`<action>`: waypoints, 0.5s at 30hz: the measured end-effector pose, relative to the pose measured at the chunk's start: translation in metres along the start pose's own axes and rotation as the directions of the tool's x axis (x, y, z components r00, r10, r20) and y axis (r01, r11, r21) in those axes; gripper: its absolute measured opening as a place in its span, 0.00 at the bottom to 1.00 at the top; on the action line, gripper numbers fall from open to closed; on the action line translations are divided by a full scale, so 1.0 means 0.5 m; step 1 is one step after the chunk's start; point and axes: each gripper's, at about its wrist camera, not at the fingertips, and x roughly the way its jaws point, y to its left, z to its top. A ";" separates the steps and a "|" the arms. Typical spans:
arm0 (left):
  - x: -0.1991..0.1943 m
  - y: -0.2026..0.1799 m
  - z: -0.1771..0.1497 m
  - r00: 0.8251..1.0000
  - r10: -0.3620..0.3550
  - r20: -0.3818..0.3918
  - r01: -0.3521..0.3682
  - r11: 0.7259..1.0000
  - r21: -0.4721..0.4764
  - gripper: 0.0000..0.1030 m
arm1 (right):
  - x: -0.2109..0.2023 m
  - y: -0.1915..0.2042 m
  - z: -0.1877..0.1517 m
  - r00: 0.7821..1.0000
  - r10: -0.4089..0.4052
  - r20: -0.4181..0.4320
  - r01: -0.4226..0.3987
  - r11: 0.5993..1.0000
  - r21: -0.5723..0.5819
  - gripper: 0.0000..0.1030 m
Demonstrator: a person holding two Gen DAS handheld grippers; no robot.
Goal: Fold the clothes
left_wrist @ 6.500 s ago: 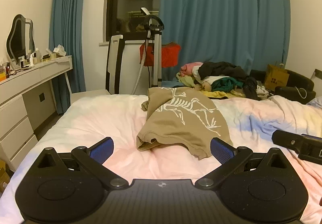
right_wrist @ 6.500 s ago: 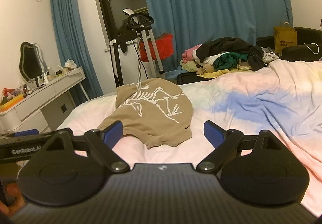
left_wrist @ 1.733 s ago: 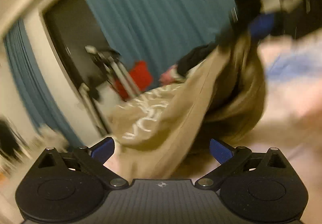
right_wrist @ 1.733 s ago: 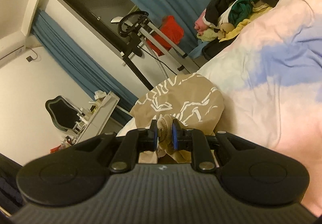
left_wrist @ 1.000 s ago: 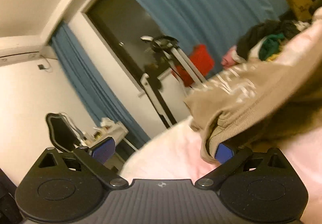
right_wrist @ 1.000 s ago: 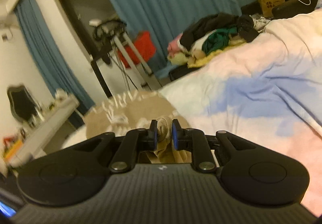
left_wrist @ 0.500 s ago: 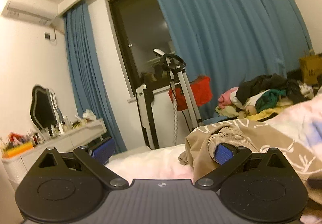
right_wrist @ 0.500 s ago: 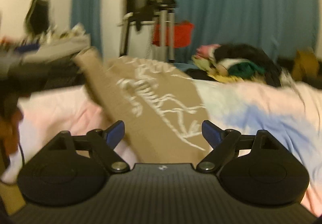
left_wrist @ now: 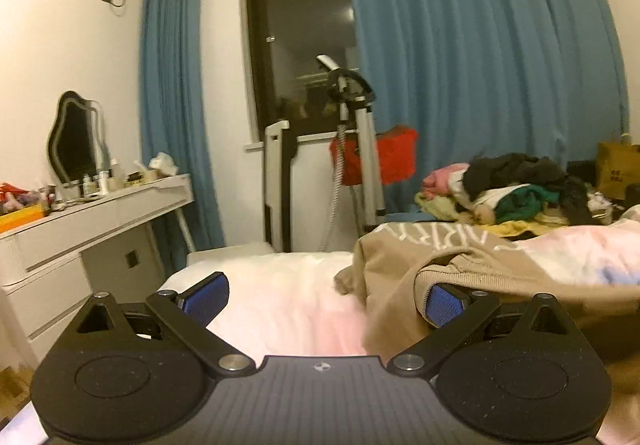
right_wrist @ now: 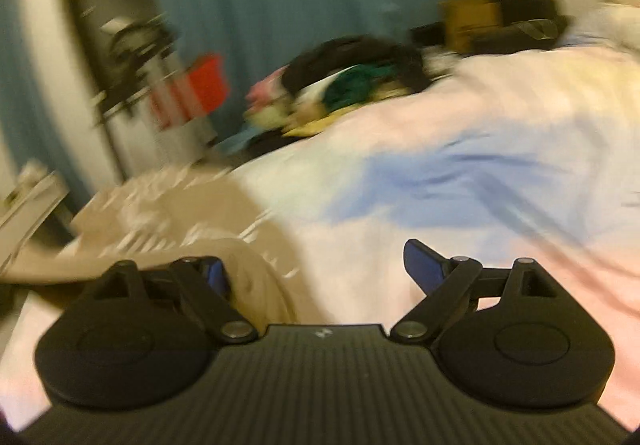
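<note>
On the bed [left_wrist: 280,309], the tan sweatshirt [left_wrist: 404,257] with white print lay crumpled near its left edge, just ahead of both of your claws. Your left claw [left_wrist: 326,295] stood spread wide, with nothing pinched between its blue pads. The ribbed cuff or hem [left_wrist: 440,275] of the sweatshirt was draped over the right-hand pad [left_wrist: 444,305], touching it from above, while the left-hand pad hung free over bare bedding. Your right claw [right_wrist: 316,273] was likewise spread wide and gripped nothing. A fold of the sweatshirt [right_wrist: 256,285] bunched up against its left finger and hid most of that pad. The other pad [right_wrist: 420,265] stood clear over the pink and blue bedding [right_wrist: 460,173]. The right wrist view was smeared by motion blur, so finer detail of the fabric there could not be made out.

Beyond the sweatshirt, a heap of mixed clothes [left_wrist: 516,189] in black, green, pink and yellow sat at the far side of the bed. A garment steamer on a stand [left_wrist: 352,149] stood before the dark window [left_wrist: 300,37], with a red item [left_wrist: 392,157] behind it and blue curtains [left_wrist: 480,45] on either side. A white desk [left_wrist: 92,221] along the left wall carried a mirror [left_wrist: 74,141] and small bottles. A brown paper bag [left_wrist: 616,169] stood at the far right.
</note>
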 end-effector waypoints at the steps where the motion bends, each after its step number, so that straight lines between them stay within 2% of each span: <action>1: -0.006 0.003 -0.003 1.000 0.017 0.007 -0.017 1.000 0.016 0.97 | -0.003 -0.007 -0.001 0.999 -0.008 -0.032 0.009 1.000 0.005 0.86; 4: -0.025 0.031 0.003 1.000 0.018 -0.013 -0.018 1.000 -0.020 0.98 | -0.011 -0.027 -0.003 0.991 -0.032 -0.127 0.034 0.999 0.019 0.85; 6: -0.039 0.055 0.009 0.999 0.006 -0.035 -0.008 0.998 -0.062 0.98 | -0.014 -0.035 -0.022 0.990 -0.032 -0.137 0.036 0.999 0.026 0.85; 9: -0.079 0.077 0.024 1.000 0.017 -0.022 -0.019 0.996 -0.090 0.98 | -0.053 -0.018 -0.028 0.999 -0.045 -0.024 0.045 0.999 -0.019 0.85; 11: -0.122 0.096 0.045 0.999 0.043 0.029 -0.040 0.994 -0.097 0.99 | -0.099 0.002 0.016 0.998 -0.014 0.065 0.017 0.999 -0.040 0.85; 15: -0.200 0.151 0.133 0.986 0.076 0.146 -0.051 0.985 -0.166 0.99 | -0.190 0.043 0.103 0.970 0.054 0.239 -0.033 0.995 -0.091 0.85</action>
